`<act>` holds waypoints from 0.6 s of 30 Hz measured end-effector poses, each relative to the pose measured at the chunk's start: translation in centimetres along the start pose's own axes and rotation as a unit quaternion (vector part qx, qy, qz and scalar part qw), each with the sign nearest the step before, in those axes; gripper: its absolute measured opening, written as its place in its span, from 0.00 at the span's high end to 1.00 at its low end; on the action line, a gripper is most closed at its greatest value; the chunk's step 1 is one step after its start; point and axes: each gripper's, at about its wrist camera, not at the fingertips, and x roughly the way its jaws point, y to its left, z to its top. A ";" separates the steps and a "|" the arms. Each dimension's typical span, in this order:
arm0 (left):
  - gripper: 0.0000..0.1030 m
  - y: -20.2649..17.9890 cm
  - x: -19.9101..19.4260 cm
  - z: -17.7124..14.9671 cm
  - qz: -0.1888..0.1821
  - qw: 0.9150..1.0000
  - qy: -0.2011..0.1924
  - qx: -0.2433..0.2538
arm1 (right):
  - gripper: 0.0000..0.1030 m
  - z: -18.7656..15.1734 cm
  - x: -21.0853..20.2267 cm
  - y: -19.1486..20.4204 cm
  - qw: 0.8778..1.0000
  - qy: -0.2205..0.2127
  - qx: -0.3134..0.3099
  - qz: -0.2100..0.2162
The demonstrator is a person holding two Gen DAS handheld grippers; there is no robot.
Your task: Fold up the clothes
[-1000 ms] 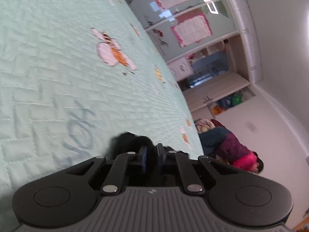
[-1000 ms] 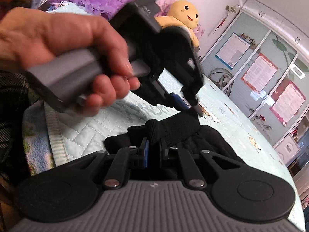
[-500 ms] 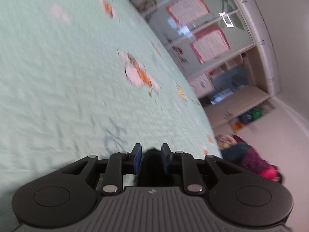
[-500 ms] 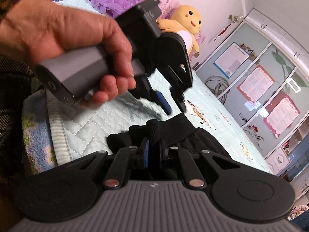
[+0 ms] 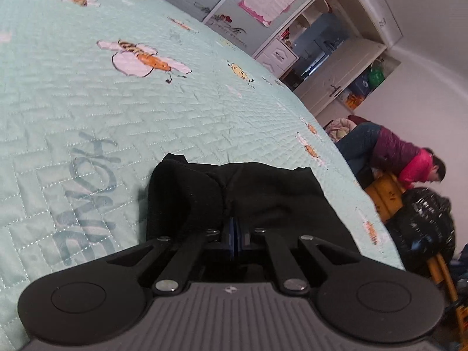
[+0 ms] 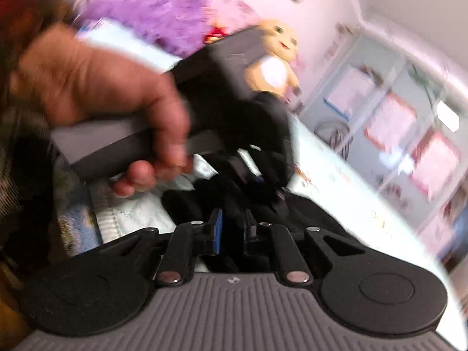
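A black garment [image 5: 263,187] lies bunched on the mint quilted bedspread [image 5: 117,102] right in front of my left gripper [image 5: 234,228]. Its jaws are closing to almost no gap, with a fold of the cloth pinched between the blue pads. In the blurred right wrist view my right gripper [image 6: 232,219] is shut on another part of the same black garment [image 6: 316,213]. Just above it, a person's hand [image 6: 102,82] holds the left gripper [image 6: 257,181], whose tips reach into the dark cloth.
The bedspread stretches far to the left and ahead. A yellow plush toy [image 6: 275,58] sits at the head of the bed. Beyond the bed's right edge are a seated person [image 5: 403,152], a black bag [image 5: 424,219] and white cupboards [image 5: 336,58].
My left gripper opened briefly, then closed on the black garment again, rolling as it moved. More cloth now shows in front of it. The right wrist view has shifted and blurred.
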 end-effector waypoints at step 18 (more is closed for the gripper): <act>0.92 -0.7 0.3 -0.5 0.013 1.000 -0.006 0.011 | 0.90 -10.5 -7.2 -17.0 0.847 -0.014 0.531 0.005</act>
